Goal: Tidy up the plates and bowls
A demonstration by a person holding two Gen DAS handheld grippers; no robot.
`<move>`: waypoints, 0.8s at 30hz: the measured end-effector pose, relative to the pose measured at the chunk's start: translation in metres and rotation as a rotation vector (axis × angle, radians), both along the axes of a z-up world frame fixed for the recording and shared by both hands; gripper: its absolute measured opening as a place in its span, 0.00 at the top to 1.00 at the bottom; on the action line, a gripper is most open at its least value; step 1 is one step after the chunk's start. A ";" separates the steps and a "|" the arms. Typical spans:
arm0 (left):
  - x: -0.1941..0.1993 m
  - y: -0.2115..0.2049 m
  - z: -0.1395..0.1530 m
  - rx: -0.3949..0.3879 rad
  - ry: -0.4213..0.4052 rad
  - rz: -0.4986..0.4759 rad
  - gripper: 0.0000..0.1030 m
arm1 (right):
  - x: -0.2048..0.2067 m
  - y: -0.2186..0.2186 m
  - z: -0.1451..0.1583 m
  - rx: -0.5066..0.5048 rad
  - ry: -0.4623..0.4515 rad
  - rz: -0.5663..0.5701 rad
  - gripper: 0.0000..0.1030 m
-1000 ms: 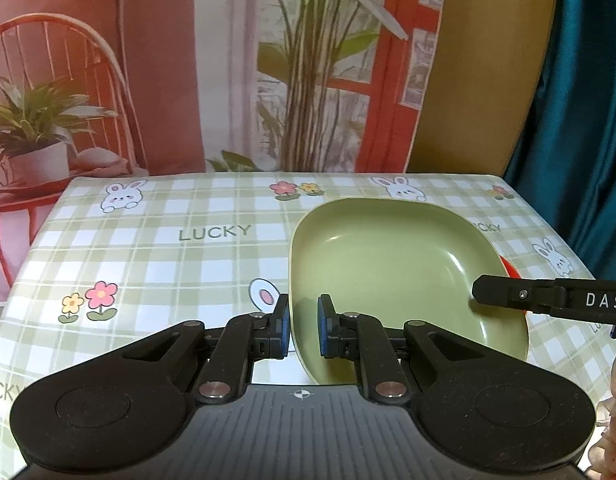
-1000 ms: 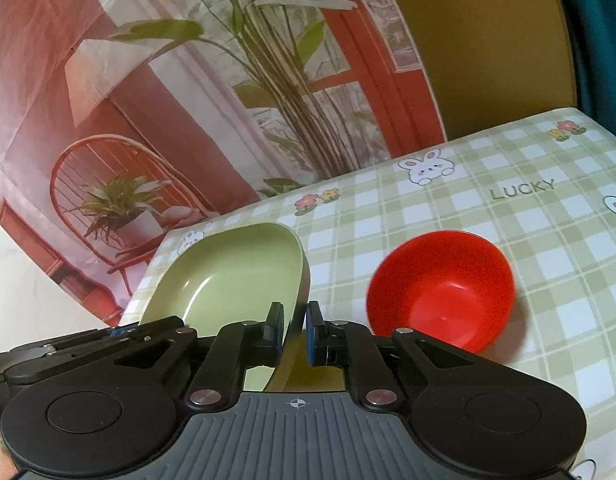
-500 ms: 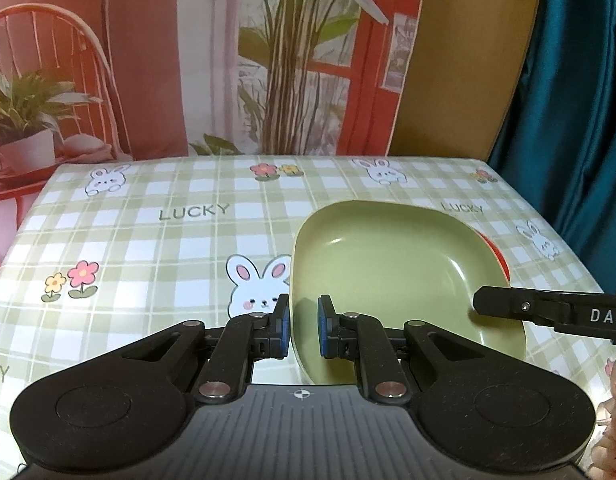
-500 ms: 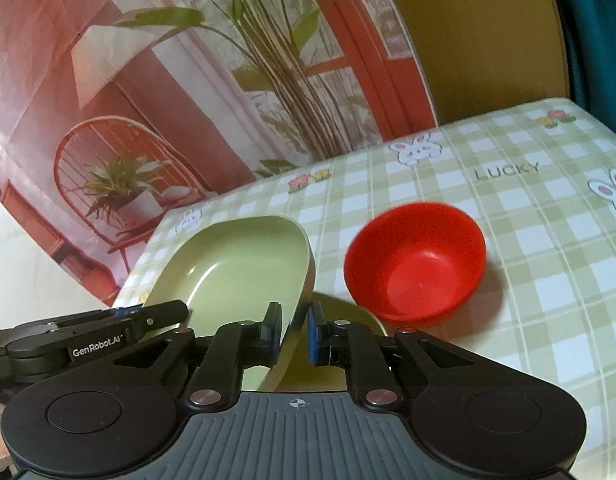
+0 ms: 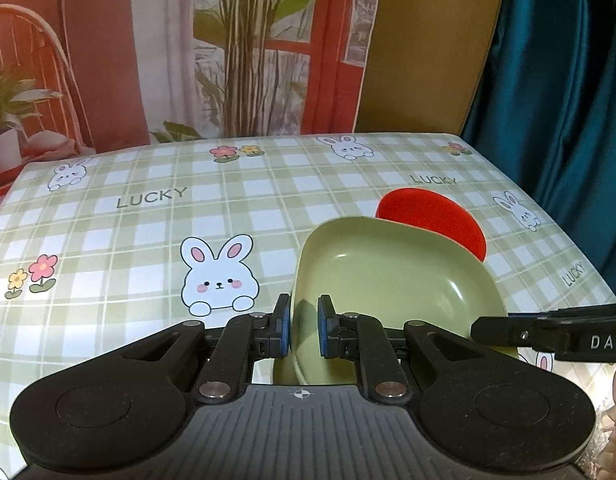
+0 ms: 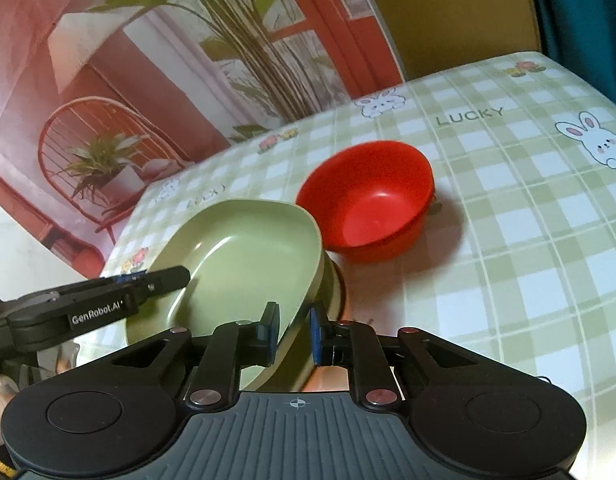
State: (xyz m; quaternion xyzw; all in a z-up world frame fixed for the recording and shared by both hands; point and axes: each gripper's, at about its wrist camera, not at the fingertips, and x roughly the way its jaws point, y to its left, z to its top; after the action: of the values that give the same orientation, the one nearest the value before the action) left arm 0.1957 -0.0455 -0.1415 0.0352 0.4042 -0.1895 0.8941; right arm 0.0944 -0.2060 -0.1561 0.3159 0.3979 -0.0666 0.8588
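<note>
A pale green square plate (image 5: pixel 392 280) is held between both grippers, low over the checked tablecloth (image 5: pixel 148 240). My left gripper (image 5: pixel 304 328) is shut on the plate's near left rim. My right gripper (image 6: pixel 293 332) is shut on the plate's right rim (image 6: pixel 304 264), and part of the plate's underside shows beside its right pad. A red bowl (image 6: pixel 368 208) stands upright on the cloth just beyond the plate; in the left wrist view the red bowl (image 5: pixel 428 216) is partly hidden behind the plate's far edge. Each view shows the other gripper's finger at the plate's opposite side.
The table's far edge meets a printed backdrop (image 5: pixel 248 60) with plants and a chair. A teal curtain (image 5: pixel 568 120) hangs past the right edge. Bare checked cloth lies left of the plate (image 5: pixel 108 260) and right of the bowl (image 6: pixel 528 240).
Both grippers have carried the green plate toward the near side and lower. The red bowl, hidden behind the plate in the left view before, now shows beyond it.
</note>
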 end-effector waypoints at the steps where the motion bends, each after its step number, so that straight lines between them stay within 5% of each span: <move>1: -0.001 -0.001 -0.001 0.011 -0.010 -0.005 0.86 | -0.001 0.000 -0.001 0.003 0.001 0.002 0.85; 5: -0.009 -0.007 -0.004 0.096 -0.072 -0.030 0.86 | 0.002 0.003 -0.005 -0.008 0.007 0.010 0.86; 24: -0.006 0.006 -0.019 -0.007 0.012 0.088 0.85 | 0.006 0.009 -0.011 -0.078 0.006 0.066 0.85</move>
State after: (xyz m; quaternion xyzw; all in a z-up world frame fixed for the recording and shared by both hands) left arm 0.1895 -0.0396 -0.1608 0.0129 0.4099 -0.1516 0.8994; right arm 0.1001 -0.1966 -0.1675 0.2686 0.4078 -0.0549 0.8710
